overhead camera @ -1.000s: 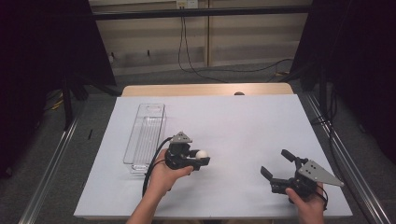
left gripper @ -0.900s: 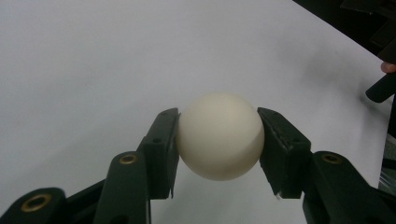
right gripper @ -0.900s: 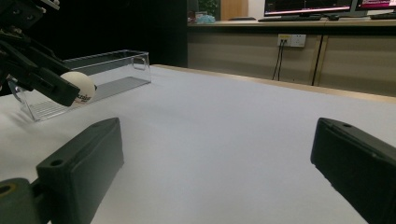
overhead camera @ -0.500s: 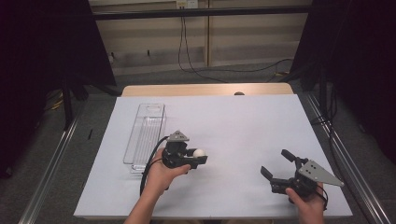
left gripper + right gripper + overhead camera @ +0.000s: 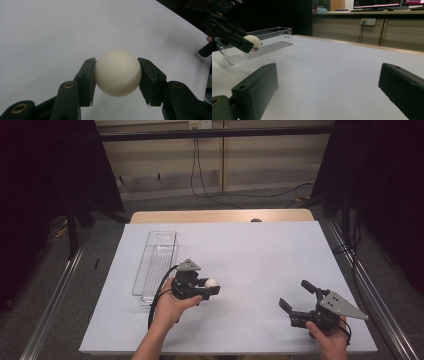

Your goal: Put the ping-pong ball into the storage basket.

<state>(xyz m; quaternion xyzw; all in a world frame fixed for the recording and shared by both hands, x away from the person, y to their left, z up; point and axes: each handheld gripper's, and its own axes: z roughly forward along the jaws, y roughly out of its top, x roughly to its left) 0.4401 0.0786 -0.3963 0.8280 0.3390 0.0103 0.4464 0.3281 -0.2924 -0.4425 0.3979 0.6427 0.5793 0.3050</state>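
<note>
the left hand-held gripper point(image 5: 212, 286) was clamped on a white ball point(image 5: 211, 283), one black jaw pressed against each side of it, so the ball sat squarely between the pads. in the left gripper view the ball point(image 5: 117, 72) bulged out above and below the jaws, and the white desk point(image 5: 50, 37) lay behind it. from the high view, the ball was over the left half of the desk point(image 5: 260, 250), just to the right of a clear plastic tray point(image 5: 155, 265) — apart from it, not inside it. whether the ball was raised off the surface or resting on it could not be told from above; in the right gripper view it point(image 5: 253, 43) appeared in front of the near end of the tray point(image 5: 269, 40), held by the dark jaws coming in from the left, with small dark print on its side.

the right hand-held gripper point(image 5: 299, 297) was near the front right corner of the desk, well apart from the ball and the tray. its jaws stood wide apart with nothing between them — the right gripper view looked straight through the gap at bare desk. the grey three-cornered plate point(image 5: 342, 305) sat on top of it, and the person's hand point(image 5: 327, 335) gripped it from below. a black cable point(image 5: 160, 295) looped from the left hand-held gripper down beside the person's left forearm point(image 5: 160, 335).
</note>
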